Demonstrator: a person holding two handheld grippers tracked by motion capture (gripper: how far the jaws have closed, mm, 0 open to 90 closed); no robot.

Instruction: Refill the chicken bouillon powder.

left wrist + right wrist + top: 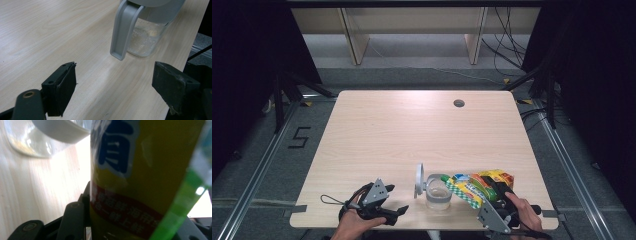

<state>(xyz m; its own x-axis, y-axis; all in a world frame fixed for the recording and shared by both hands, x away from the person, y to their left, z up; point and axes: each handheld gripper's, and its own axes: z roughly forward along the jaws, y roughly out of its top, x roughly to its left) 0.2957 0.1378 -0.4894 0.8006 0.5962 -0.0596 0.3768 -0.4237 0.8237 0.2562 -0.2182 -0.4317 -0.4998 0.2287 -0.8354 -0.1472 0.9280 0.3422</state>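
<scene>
Yellow packet (479, 185) tilted in right tool (501, 200)

Packet (479, 186), near right: yellow ground, green-and-white checked edge, red band with pale characters, dark blue characters outlined white. Jug (438, 192) beside it, to the left: clear body, pale grey handle, white lid. Table (402, 130): light wood grain, grey round grommet (459, 103) far right. Both grippers, left gripper (398, 212) and right gripper (501, 196): black jaws, grey plates on top.

On the light wooden desk (387, 130): one clear plastic jug with grey handle (438, 192), one yellow-green printed snack packet (479, 186).
</scene>
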